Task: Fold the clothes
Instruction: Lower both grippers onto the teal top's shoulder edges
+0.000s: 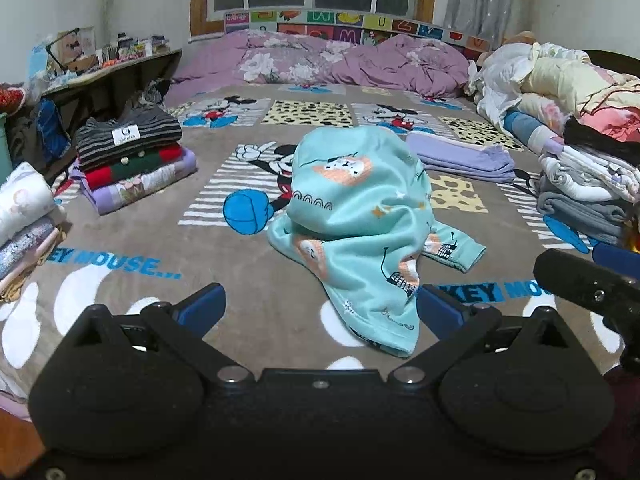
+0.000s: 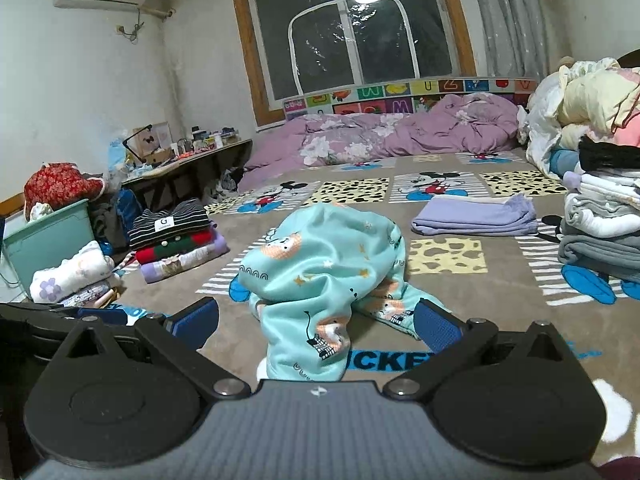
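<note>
**Both claws wide, teal garment unfolded mid-bed**

Over on the left, a folded stack (image 1: 132,160) sits on the blanket (image 1: 256,280), striped top uppermost, red and lilac layers below. Nearer the edge, another small pile (image 1: 24,216) of pale clothes.

Left gripper (image 1: 320,312) hangs low over the blanket, jaws spread wide, nothing between them. The teal garment (image 1: 356,216) lies crumpled in a heap at the middle of the bed, one end trailing down toward the gap between those fingers, close to the right-hand blue pad (image 1: 436,312).

Right gripper (image 2: 316,320) is spread just as wide and empty, with the same garment (image 2: 320,272) straight ahead and its near hem lying between the tips.

Further right, a folded lilac piece (image 2: 476,216) lies flat, apart from the heap. At the far right, a tall stack (image 2: 600,232) of grey and white folded clothes.
</note>
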